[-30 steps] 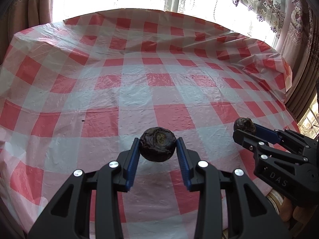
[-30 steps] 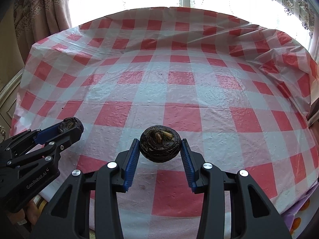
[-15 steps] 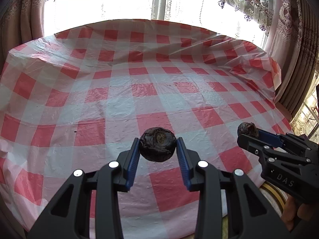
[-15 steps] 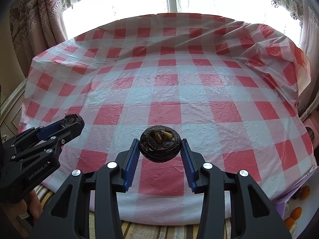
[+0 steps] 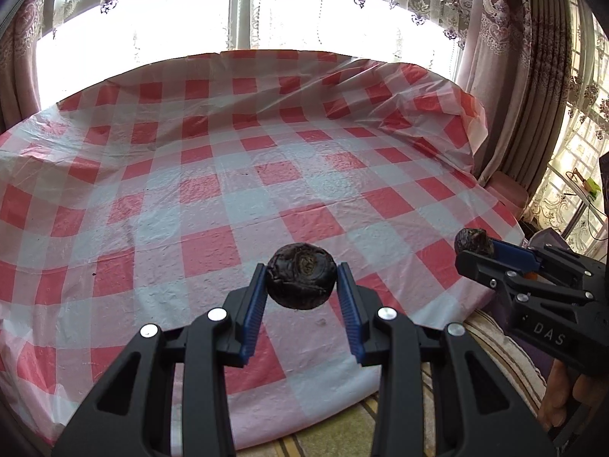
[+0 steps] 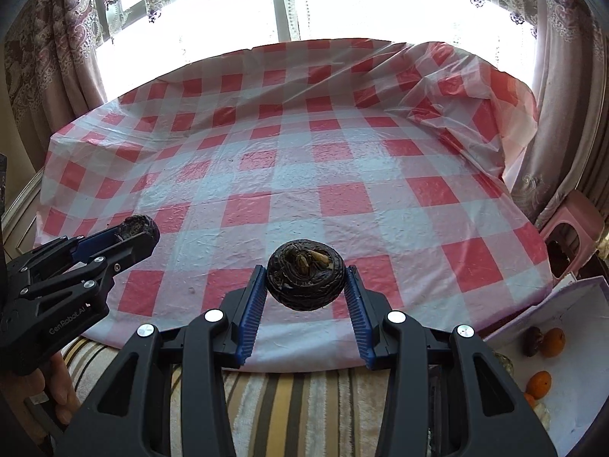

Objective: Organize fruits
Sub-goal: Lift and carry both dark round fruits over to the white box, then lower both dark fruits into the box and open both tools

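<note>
Low to the right of the right gripper (image 6: 306, 285), a white box (image 6: 582, 304) holds oranges (image 6: 553, 341) and one dark fruit, its contents partly cut off; right gripper clamps a dark wrinkled fruit (image 6: 305, 280); left gripper (image 5: 300, 283) clamps another dark fruit (image 5: 300, 275).

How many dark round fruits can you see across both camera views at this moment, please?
3. One dark fruit is clamped in the left gripper, one in the right gripper, and one lies in the white box beside oranges. The box is partly out of view, so more may be hidden.

Both wrist views toward shared tablecloth (image 5: 266, 190)
</note>
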`<state>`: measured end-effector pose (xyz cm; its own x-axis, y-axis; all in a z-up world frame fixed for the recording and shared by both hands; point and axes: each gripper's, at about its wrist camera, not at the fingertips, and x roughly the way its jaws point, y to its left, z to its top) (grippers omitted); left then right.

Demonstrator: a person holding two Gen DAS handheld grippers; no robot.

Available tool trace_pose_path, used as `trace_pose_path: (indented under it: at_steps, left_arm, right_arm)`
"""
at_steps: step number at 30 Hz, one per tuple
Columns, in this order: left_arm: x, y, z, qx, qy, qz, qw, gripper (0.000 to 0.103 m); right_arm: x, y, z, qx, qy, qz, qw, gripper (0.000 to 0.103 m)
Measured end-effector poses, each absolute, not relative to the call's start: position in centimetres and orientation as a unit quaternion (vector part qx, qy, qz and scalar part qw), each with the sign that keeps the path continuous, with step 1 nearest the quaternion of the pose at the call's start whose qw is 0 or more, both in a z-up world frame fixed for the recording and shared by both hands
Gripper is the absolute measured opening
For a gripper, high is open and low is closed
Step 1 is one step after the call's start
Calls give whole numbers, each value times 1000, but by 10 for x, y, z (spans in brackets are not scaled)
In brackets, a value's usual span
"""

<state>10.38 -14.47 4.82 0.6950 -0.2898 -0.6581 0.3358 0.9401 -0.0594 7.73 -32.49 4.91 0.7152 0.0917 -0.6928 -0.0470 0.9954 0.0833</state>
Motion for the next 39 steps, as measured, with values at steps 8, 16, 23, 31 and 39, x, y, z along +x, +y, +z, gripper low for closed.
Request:
trace_pose_path:
  at_steps: [8, 16, 23, 31, 39]
  left_arm:
    - [90, -190, 52, 61, 350, -213, 910, 37]
    - [68, -252, 51, 101, 349, -273, 891, 37]
    - [41, -316, 43, 146, 353, -332, 862, 37]
    - [9, -380, 30, 201, 358, -388, 825, 37]
    - [-9, -423, 1, 241, 395, -430, 775, 37]
  right_arm:
    - [44, -371, 47, 37, 377, -5, 926, 41]
    - [1, -424, 37, 41, 391, -59, 918, 41]
    - [-27, -464, 21, 46, 412, -99, 905, 41]
    - [-49, -500, 3, 48, 430, -147, 890, 41]
    - [-61, -524, -20, 55, 462, -175, 868, 41]
